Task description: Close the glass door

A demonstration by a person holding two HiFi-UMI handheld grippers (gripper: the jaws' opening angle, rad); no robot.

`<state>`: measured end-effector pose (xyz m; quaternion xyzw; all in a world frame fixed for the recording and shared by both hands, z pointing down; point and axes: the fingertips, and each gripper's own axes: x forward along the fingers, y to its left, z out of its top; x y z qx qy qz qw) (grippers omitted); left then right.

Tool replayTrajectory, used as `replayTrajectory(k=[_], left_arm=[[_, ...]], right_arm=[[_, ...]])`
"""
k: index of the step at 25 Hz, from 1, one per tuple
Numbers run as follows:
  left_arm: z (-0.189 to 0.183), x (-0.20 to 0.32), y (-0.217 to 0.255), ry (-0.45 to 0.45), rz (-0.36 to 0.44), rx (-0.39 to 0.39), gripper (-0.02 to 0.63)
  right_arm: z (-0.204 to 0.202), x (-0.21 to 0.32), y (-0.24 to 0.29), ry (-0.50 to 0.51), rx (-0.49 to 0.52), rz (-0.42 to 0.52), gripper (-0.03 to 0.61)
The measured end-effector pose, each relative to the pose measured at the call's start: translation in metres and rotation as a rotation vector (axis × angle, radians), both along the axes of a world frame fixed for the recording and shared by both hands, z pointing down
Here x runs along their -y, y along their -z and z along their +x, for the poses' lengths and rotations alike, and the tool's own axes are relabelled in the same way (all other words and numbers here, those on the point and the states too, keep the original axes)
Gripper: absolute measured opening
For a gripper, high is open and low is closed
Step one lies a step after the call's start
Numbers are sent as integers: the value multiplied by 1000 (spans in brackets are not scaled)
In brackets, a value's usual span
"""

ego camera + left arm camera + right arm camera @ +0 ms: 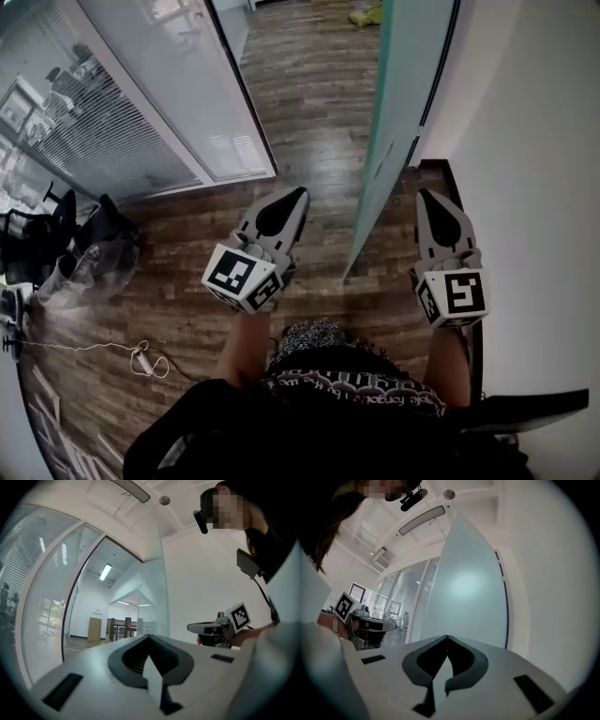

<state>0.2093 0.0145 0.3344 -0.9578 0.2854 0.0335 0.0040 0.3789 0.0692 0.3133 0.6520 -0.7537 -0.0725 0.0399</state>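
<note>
Door [386,131] runs edge-on ahead between my left gripper [298,194] and right gripper [425,195], nearer the right; both are closed and hold nothing.

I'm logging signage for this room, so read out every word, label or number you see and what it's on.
Print on the person's dark garment: lettering, too blurred to read.
The cubes on the left gripper and right gripper: marker patterns, no words.
On the glass door: no text visible.

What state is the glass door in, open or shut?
Open. The glass door stands angled out from the wall; wooden floor runs through the gap beside it.
</note>
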Motion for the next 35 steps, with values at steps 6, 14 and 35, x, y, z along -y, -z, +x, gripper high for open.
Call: replayTrajectory(k=[6,14,35], left_arm=[[-34,-19,7,147,20,-5,2],[-70,-62,10,311,30,-12,2],[-47,-179,9,515,-2,-49,2]], right_arm=[[-13,3,0,108,16,6,3],[-28,2,-3,216,32,13,3],[-21,-73,5,426,26,14,3]])
